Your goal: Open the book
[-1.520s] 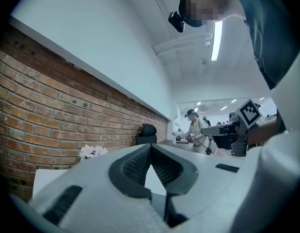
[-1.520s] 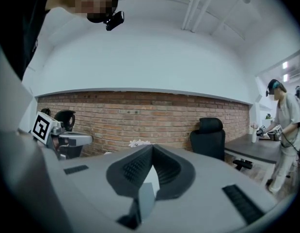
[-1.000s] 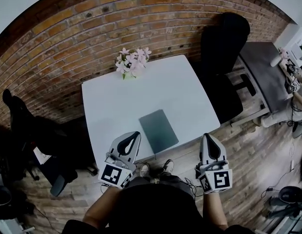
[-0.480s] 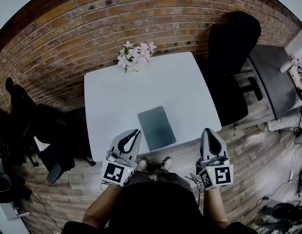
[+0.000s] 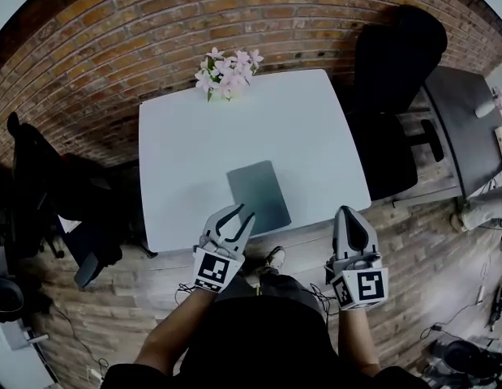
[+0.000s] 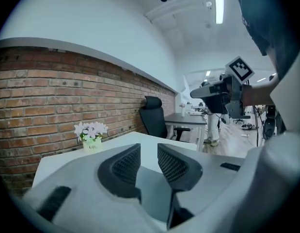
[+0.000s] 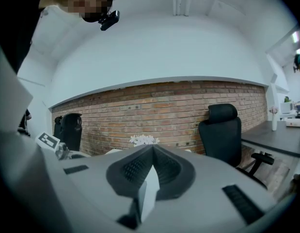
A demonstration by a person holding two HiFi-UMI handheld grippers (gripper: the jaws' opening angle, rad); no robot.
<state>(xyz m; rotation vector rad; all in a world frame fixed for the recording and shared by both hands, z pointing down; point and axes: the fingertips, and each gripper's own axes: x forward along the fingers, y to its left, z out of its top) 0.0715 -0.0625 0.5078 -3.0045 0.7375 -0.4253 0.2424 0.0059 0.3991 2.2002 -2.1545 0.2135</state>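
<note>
A closed dark grey-green book (image 5: 259,196) lies flat near the front edge of the white table (image 5: 186,136); through the left gripper view it shows as a dark slab (image 6: 152,186) past the jaws. My left gripper (image 5: 238,211) hovers at the book's near left corner, its jaws opening, with nothing pressed between the pads. My right gripper (image 5: 350,212) is shut and empty, off the table's front right corner, apart from the book. In the right gripper view its jaws (image 7: 151,148) meet at the tips.
A small pot of pink-white flowers (image 5: 227,70) stands at the table's far edge by the brick wall. A black office chair (image 5: 392,79) sits at the right of the table, another dark chair (image 5: 32,185) at the left. A grey desk (image 5: 465,120) lies far right.
My left gripper has moved right and forward toward the book's near corner, and its jaws have parted. The right gripper has shifted only slightly.
</note>
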